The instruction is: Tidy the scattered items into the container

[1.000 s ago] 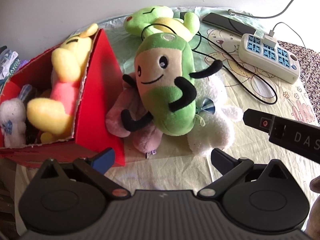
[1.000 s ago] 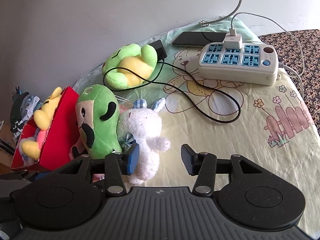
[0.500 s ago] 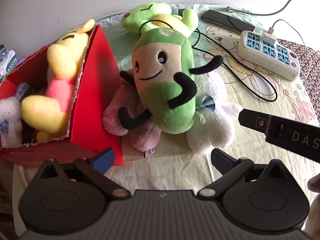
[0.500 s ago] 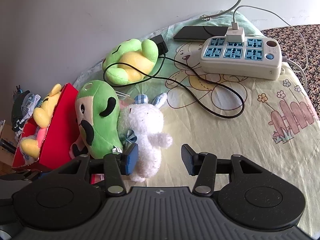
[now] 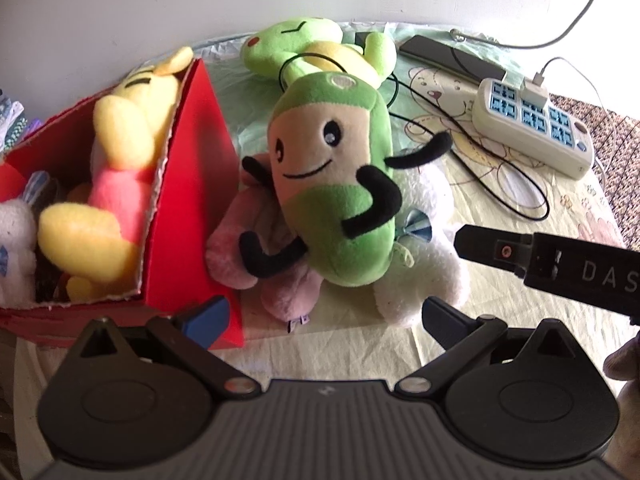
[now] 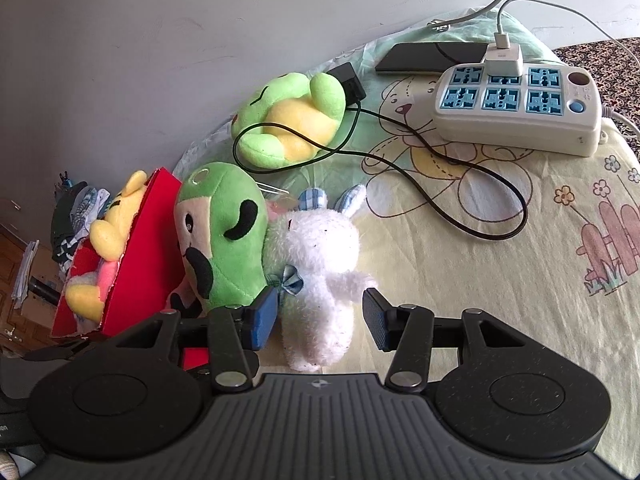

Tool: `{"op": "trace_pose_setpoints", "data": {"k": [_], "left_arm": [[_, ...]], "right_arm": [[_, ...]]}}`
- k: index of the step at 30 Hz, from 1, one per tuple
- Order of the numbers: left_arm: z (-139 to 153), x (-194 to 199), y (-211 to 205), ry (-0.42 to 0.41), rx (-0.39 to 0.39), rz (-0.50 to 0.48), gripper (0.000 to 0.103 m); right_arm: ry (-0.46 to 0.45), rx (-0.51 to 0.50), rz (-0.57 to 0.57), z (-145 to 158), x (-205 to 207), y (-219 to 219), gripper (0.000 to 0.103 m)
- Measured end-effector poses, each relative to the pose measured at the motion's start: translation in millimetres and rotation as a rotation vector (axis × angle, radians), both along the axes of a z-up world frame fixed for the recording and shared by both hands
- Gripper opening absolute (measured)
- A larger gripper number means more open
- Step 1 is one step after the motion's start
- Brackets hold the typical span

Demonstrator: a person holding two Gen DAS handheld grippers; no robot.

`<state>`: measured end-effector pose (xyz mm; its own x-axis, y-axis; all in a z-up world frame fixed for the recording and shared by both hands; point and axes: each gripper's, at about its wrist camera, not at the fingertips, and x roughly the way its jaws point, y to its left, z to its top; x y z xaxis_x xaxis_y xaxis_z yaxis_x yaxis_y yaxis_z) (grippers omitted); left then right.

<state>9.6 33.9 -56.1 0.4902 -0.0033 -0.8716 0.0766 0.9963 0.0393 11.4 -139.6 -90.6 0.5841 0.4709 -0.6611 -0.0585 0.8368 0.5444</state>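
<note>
Beside red box (image 5: 192, 184), green plush (image 5: 336, 184) w/ black limbs.

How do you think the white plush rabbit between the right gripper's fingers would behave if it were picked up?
The white plush rabbit looks fluffy and stuffed, so it would probably squash under the open right gripper and droop. It is likely light. The green bean plush leans on it, so that may topple.
</note>
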Motion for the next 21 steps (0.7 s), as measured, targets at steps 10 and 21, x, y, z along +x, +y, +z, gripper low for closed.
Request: {"op": "trace_pose_setpoints", "data": {"k": [10, 21], "left_arm": [[6.7, 4.0, 9.9, -0.034, -0.156, 0.023, 0.102], [3.0, 2.0, -0.1, -0.09, -0.138, -0.045, 0.099]], "right_arm": [[-0.106, 0.077, 0.107, 17.1, 25.0, 14.2, 0.05], [-0.112, 0.118, 0.262, 13.9, 49.6, 19.5, 0.05]]}}
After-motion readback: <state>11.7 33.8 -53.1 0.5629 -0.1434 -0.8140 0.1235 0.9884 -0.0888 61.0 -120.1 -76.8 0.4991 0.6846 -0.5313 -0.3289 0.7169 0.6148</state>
